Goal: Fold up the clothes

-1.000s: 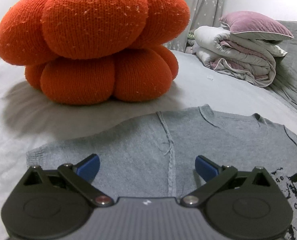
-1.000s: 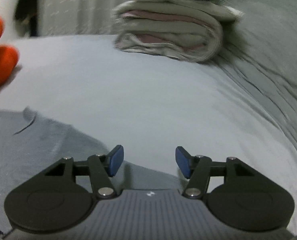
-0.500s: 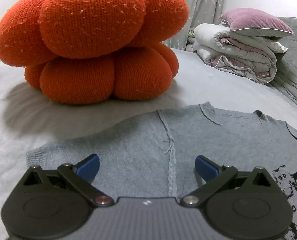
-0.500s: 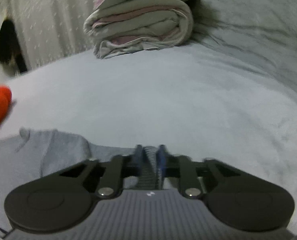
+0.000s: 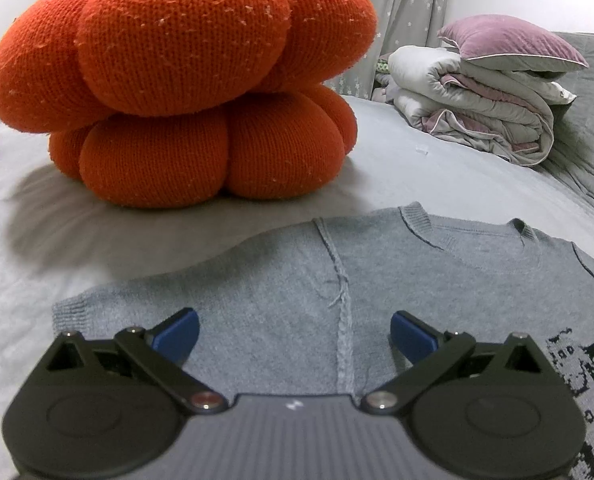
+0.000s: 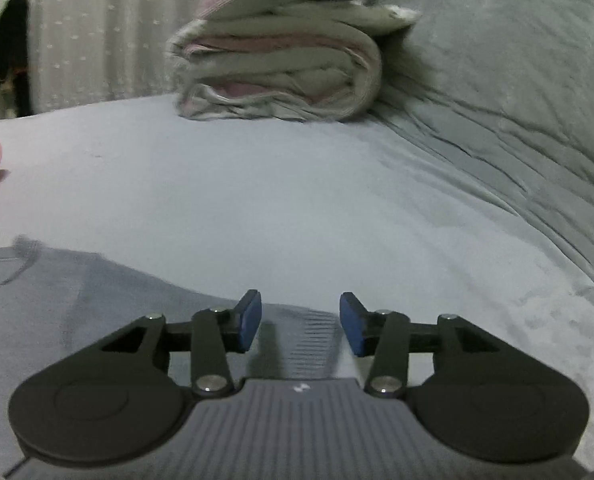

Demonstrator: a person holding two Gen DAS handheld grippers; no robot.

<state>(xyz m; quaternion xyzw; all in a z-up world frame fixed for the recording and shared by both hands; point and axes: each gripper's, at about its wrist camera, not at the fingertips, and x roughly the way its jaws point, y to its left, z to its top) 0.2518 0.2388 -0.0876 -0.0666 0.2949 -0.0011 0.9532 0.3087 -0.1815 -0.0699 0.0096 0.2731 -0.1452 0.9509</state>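
A grey knit sweater point(image 5: 397, 280) with a black print at its right lies flat on the grey bed sheet point(image 5: 77, 232). My left gripper point(image 5: 295, 334) hovers wide open over the sweater's left sleeve, a knitted seam running between its blue fingers. In the right wrist view the sweater point(image 6: 97, 300) spreads from the left, and its ribbed cuff point(image 6: 313, 336) lies flat between the blue pads of my right gripper point(image 6: 300, 322), which is open and holds nothing.
A big orange knitted pumpkin cushion point(image 5: 185, 80) sits behind the sweater on the left. A folded duvet point(image 5: 477, 112) with a purple pillow point(image 5: 509, 44) lies at the back right, against a grey quilted cover point(image 6: 517, 100). Curtains point(image 6: 97, 32) hang behind.
Half a second ago my right gripper was shut on the sweater's cuff; now it has opened and the cuff lies flat on the sheet. The left gripper has barely moved.
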